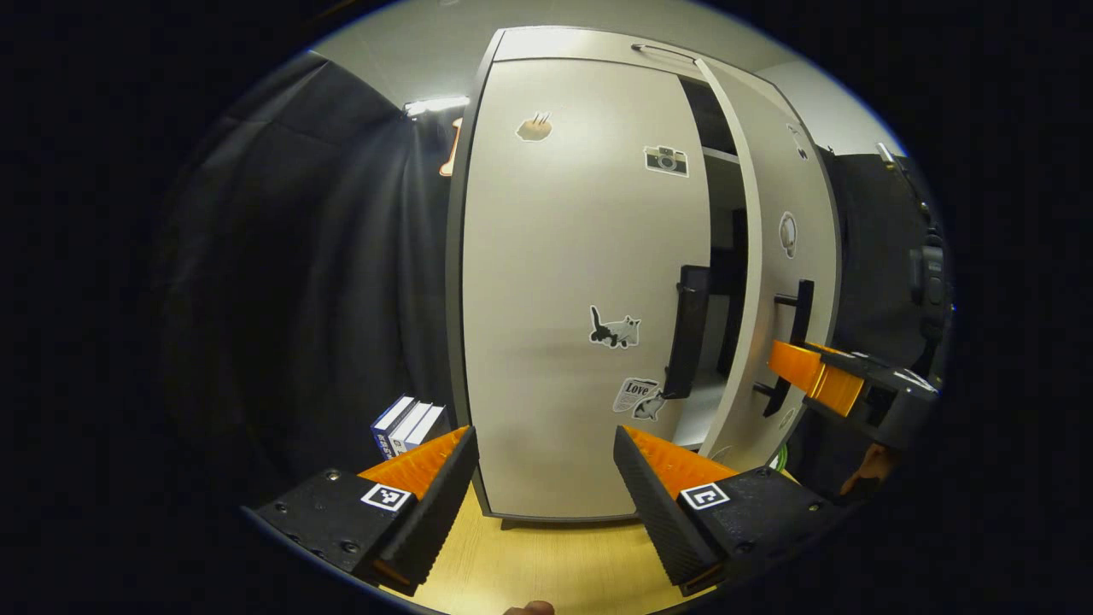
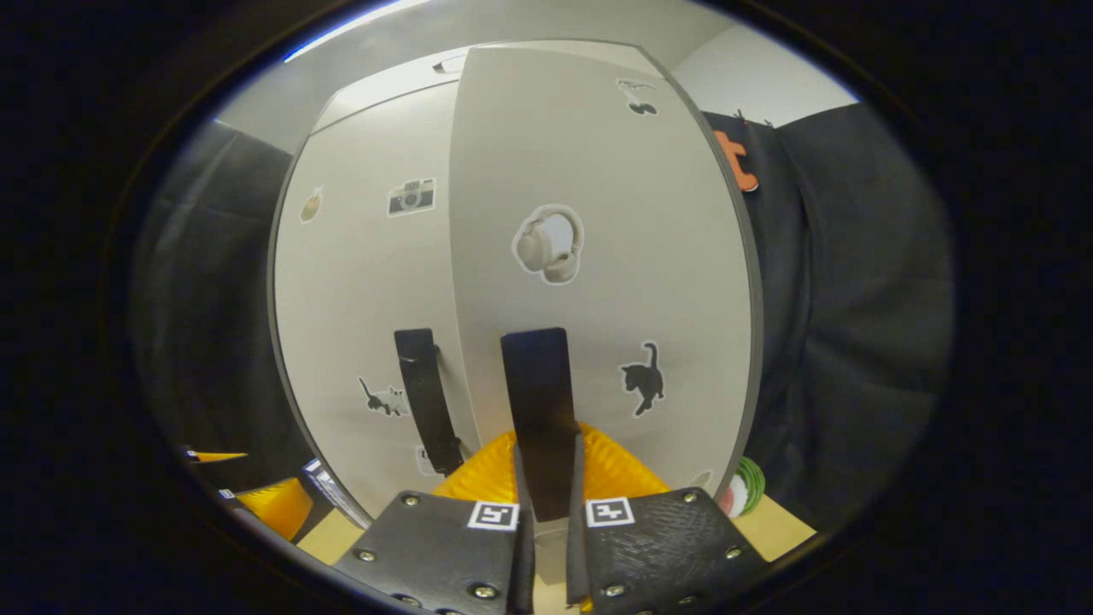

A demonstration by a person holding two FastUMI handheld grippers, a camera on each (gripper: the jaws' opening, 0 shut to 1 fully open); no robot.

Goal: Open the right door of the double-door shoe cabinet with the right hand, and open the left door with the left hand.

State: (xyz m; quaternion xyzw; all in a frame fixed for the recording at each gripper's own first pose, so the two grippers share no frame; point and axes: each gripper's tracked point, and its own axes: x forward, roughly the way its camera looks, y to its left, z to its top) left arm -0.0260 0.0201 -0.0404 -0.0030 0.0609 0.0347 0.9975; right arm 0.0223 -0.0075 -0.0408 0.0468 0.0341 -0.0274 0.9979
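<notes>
The pale shoe cabinet stands close in front. Its left door (image 1: 581, 282) is closed, with several stickers and a black bar handle (image 1: 687, 337) at its right edge. My left gripper (image 1: 546, 478) is open, low before that door and short of the handle. The right door (image 1: 790, 213) stands partly swung out, showing a dark gap with a shelf (image 1: 721, 158). In the right gripper view my right gripper (image 2: 546, 504) is shut on the right door's black handle (image 2: 536, 393), with the right door (image 2: 598, 171) behind it. The left door's handle (image 2: 424, 393) is to its left. From the left gripper view, the right gripper (image 1: 815, 376) sits at the right door's handle (image 1: 800, 316).
The cabinet rests on a light wooden surface (image 1: 546, 564). A few books (image 1: 408, 423) stand left of its base. A green striped round thing (image 2: 747, 487) lies at the right foot of the cabinet. Black cloth hangs on both sides.
</notes>
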